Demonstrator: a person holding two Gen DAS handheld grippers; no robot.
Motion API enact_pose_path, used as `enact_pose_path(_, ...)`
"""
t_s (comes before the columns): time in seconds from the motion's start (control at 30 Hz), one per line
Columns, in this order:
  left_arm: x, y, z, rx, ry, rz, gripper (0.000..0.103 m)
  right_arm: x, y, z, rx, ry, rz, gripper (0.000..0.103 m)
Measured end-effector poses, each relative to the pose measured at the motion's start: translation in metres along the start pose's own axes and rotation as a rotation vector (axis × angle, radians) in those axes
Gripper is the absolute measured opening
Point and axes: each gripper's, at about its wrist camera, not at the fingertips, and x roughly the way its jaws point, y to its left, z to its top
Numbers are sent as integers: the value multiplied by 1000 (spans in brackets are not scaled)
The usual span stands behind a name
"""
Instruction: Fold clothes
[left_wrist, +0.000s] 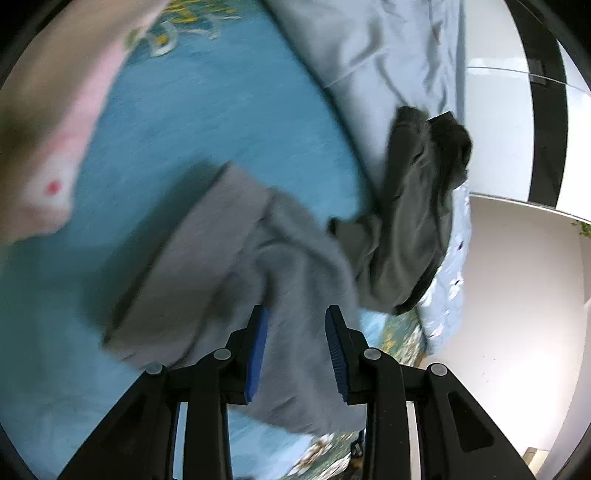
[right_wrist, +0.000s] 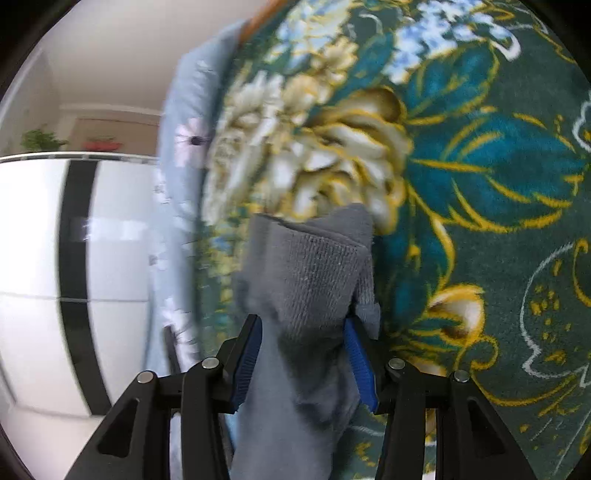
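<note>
Grey knit cloth first, left wrist view: your left gripper (left_wrist: 297, 350) has its jaws apart, with the grey garment (left_wrist: 236, 266) lying under and between the blue pads (left_wrist: 258, 354). The pads don't look pressed onto it, so I'd call this a loose or released cloth rather than a pinch. It lies on the near part of the blue blanket (left_wrist: 221, 122), one flat squared flap reaching out to the left, the rest bunched toward the fingers. Probably mid-fold, with that flap already laid. Just right of it sits a dark green garment (left_wrist: 413, 206), crumpled in a heap and touching the grey one's right edge; it crowds the side you'd smooth toward. Far left, a pink and beige cloth (left_wrist: 55, 140), blurred, well apart. A pale blue sheet (left_wrist: 388, 55) covers the far right of the bed, and beyond it a white cabinet (left_wrist: 495, 122).

Right wrist view: your right gripper (right_wrist: 303, 350) also stands with its jaws apart. The grey garment runs up between them, its ribbed end poking out past the tips. The right pad (right_wrist: 360, 369) looks to be touching the cloth, the left one less clearly; whether it's truly clamped I can't say, blur doesn't help. Underneath is the dark floral part of the blanket (right_wrist: 480, 166). The pale blue sheet edge and the white cabinet lie to the left, so the bed edge is close on that side and the cloth could slide off.
</note>
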Motion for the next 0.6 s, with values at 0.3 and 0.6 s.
enact_pose_path(0.3,-8,31,-10,-56,-7,20,33,-25,45,8,-161,-103,94,10)
enact_pose_path(0.6,-6,28,-15,-29,-3,22,33,-12,8,20,-64,-60,-20,19)
